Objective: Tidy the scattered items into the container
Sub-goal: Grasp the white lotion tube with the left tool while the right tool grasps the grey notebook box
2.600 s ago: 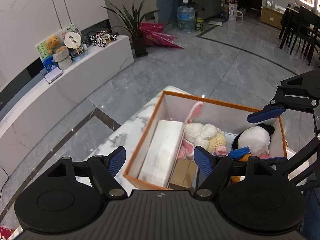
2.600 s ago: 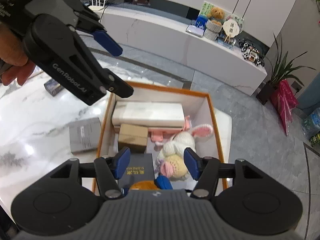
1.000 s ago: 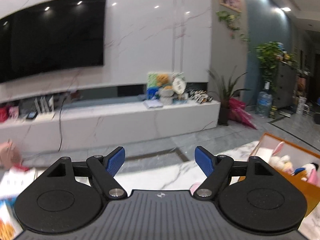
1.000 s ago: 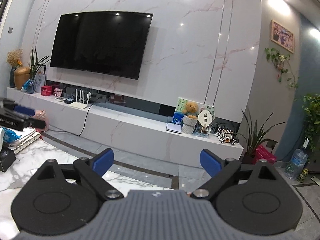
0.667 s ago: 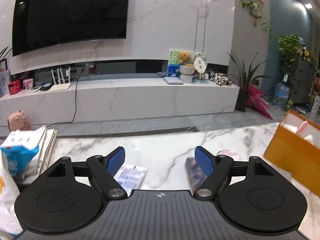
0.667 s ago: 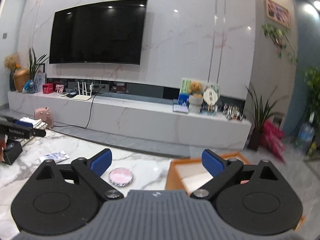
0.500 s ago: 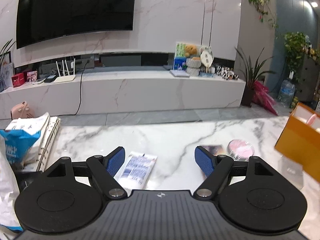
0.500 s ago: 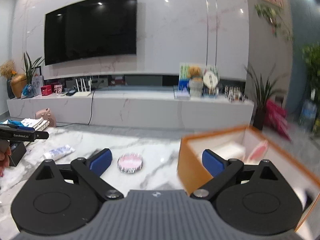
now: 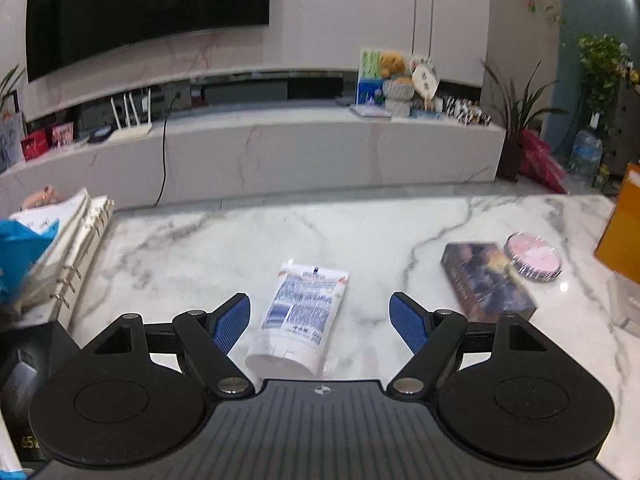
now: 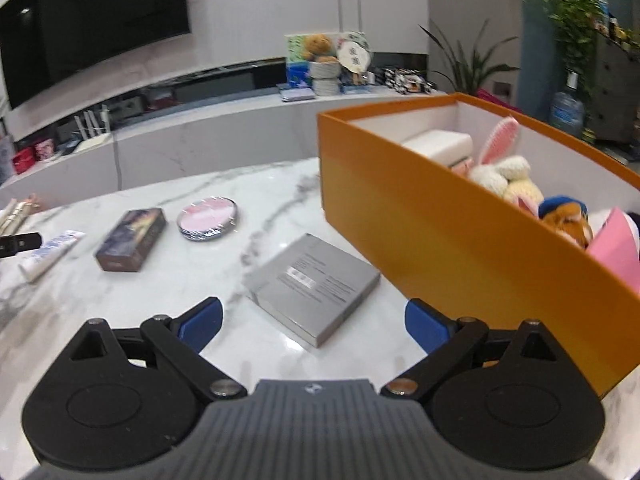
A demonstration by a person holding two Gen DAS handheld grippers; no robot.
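My left gripper point(image 9: 320, 322) is open and empty, with a white tube point(image 9: 302, 314) lying on the marble table between its fingers. A dark box point(image 9: 486, 280) and a round pink case point(image 9: 532, 256) lie to its right. My right gripper point(image 10: 312, 326) is open and empty just above a flat grey box point(image 10: 314, 286). The orange container point(image 10: 460, 236) stands at the right and holds plush toys point(image 10: 508, 178) and a white box point(image 10: 440, 144). The tube point(image 10: 50, 252), dark box point(image 10: 132, 238) and pink case point(image 10: 208, 216) also show in the right wrist view.
A stack of binders point(image 9: 68, 236) and a blue bag point(image 9: 20, 248) sit at the table's left edge. A black box point(image 9: 24, 364) is at the near left. A TV bench point(image 9: 280, 148) runs behind the table. The left gripper's tip point(image 10: 20, 242) shows at far left.
Both grippers have swung away from the container, tilted down and come low over the table. The left now frames the tube; the right now frames the grey box.
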